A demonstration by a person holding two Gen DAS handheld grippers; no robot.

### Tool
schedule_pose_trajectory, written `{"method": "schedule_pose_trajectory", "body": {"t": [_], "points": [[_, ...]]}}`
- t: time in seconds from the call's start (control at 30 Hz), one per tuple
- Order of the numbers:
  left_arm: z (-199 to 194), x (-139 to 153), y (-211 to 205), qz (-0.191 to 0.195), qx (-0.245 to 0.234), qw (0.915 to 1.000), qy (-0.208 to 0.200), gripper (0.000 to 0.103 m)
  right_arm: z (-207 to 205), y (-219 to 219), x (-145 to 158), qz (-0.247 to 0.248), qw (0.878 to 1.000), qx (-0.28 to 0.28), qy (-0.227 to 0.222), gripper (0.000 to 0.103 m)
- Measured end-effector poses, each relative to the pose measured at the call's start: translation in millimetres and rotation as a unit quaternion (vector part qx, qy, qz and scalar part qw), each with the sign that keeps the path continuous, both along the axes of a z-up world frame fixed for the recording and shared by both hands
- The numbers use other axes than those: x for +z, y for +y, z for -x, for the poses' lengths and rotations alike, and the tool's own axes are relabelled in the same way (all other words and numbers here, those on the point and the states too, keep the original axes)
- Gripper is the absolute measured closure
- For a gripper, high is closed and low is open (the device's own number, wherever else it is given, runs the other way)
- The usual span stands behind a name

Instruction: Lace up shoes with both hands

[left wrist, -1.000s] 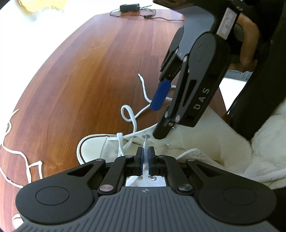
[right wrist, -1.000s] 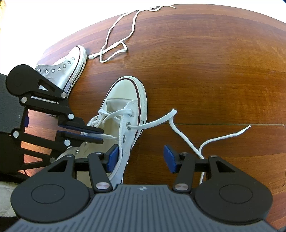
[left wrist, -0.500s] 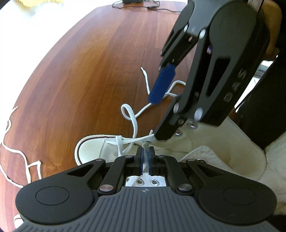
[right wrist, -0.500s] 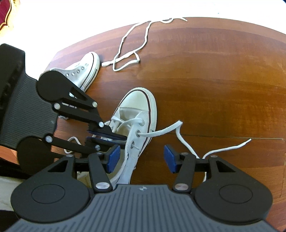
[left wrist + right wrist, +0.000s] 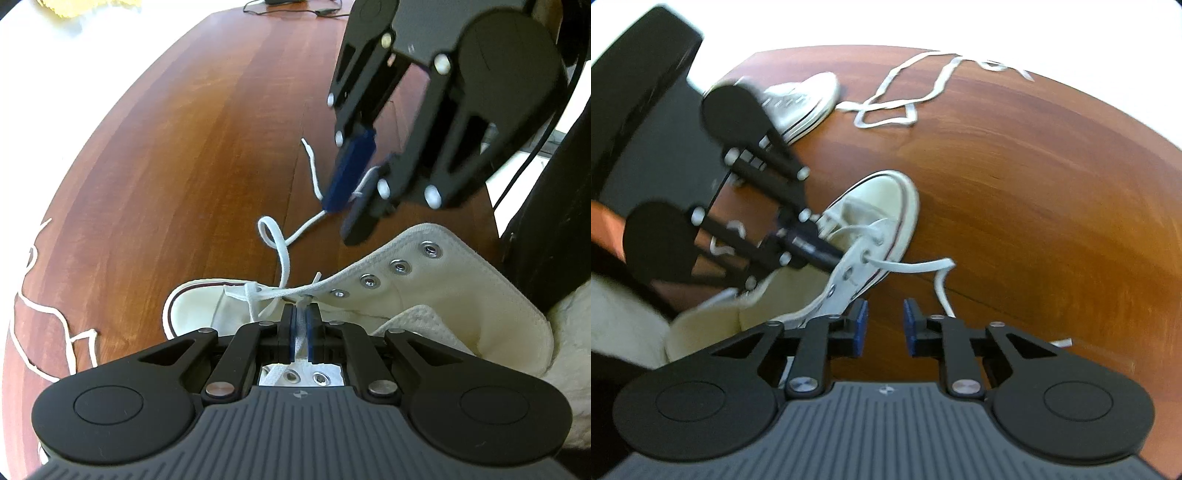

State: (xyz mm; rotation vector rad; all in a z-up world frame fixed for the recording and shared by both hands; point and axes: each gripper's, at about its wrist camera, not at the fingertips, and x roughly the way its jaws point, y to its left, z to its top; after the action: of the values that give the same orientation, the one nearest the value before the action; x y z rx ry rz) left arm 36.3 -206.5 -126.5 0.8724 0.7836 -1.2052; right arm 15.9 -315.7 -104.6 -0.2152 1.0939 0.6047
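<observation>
on the far left of the wooden table (image 5: 192,155) a loose lace (image 5: 55,321) lay in slack loops, apart from everything else. in the right wrist view that same lace (image 5: 905,107) lay at the far edge, just right of a second shoe (image 5: 801,103), a pale high-top partly hidden behind the left gripper's linkage.

near the middle sat the shoe (image 5: 424,295), a cream canvas high-top with its toe pointing away and a row of metal eyelets (image 5: 400,266) running up its right flap. no brand or lettering could be read on it, and no writing showed clearly on either tool in these views; the right wrist view was blurred.

the left gripper (image 5: 302,328) pointed steeply down over the tongue, its blue pads pressed together and pinching a short upright stretch of the lace end (image 5: 303,321) just above the eyelets. from the right it appeared as dark fingers reaching into the shoe's throat (image 5: 812,251).

further right, the free lace (image 5: 280,251) left an eyelet, curled in a loop on the table and ran out toward the right gripper (image 5: 356,192). that gripper hung above the table just beyond the shoe's right flap, its jaws closing with the lace strand passing between them; a clear gap still separated the pads (image 5: 858,325) in its own view, and nothing was yet squeezed. the tip of the lace (image 5: 306,146) lay on the wood beyond it.

at the far right edge were a dark upright shape and a white fleecy fabric (image 5: 569,332).
</observation>
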Motion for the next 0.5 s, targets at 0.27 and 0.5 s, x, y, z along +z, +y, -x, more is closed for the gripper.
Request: {"method": "schedule_pose_trajectory", "body": {"t": [0.27,0.5], "points": [[8,3,-1,-0.003,0.008,1.0,-0.005,0.097,-3,15,-7,0.035,0.994,0.102,-0.031,0.09],[6,7,-1,-0.006,0.015,0.9999,-0.001,0.097,-8,21,-12,0.06,0.983,0.171,-0.034,0.091]]}}
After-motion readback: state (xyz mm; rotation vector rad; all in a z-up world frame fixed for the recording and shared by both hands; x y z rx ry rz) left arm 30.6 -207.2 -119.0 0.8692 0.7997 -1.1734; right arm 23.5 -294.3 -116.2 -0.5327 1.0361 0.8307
